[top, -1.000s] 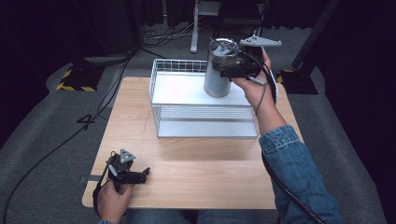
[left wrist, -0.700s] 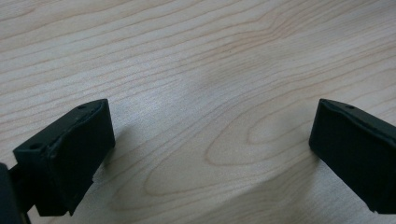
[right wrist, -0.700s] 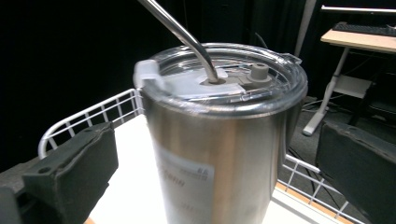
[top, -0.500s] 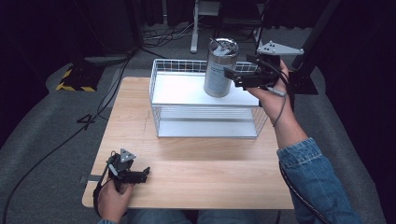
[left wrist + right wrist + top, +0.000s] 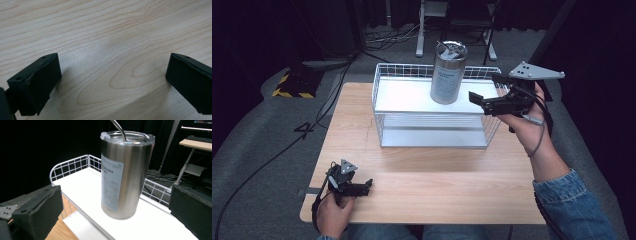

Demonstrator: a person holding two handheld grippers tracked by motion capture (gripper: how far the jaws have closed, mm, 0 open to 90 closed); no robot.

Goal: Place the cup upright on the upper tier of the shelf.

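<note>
- Standing upright on the white shelf of the wire basket (image 5: 388, 89), the steel cup (image 5: 447, 73) needs no support.
- Keep your right gripper (image 5: 486, 96), jaws spread, beside the cup.
- Rest your left gripper (image 5: 360, 187), also spread, well apart from it.

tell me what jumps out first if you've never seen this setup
The steel tumbler stands upright on the white shelf of a wire basket at the far side of the wooden table. Just to its right, the right hand-held gripper is open and apart from the tumbler, its jaws pointing toward it. The left hand-held gripper rests open on the table's near left corner, holding nothing.
</note>
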